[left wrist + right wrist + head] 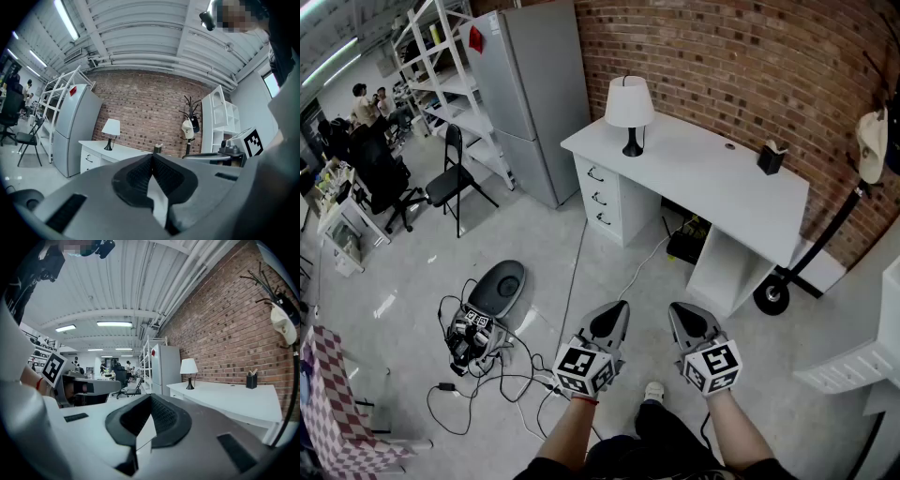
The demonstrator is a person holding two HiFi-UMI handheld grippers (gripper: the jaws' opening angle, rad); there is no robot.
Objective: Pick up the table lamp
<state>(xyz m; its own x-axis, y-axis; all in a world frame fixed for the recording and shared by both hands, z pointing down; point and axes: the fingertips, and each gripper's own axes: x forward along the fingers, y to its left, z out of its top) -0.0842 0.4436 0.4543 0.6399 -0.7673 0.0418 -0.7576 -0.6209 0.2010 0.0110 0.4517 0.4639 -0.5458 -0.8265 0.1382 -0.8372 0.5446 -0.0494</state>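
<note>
- Head view: only the approach is in hand; the white-shaded table lamp on a black stem [629,109] stands upright on the long white desk [727,192], at the end nearest the tall grey fridge [520,94] and well apart from the left gripper [617,311] and right gripper [679,311], both held over the pale concrete floor [412,281]; next, I'd judge, comes a walk to the desk, with jaws opened for the thin stem; the red brick wall [741,66] runs behind, and tangled black cables [502,380] lie underfoot
- Left gripper view: jaws pressed together, nothing between them; the table lamp [111,131] sits far off, left of the tips
- Right gripper view: jaws likewise closed and empty; the table lamp [189,369] shows beyond them on the desk, with a small black pen pot [251,379] further along
</note>
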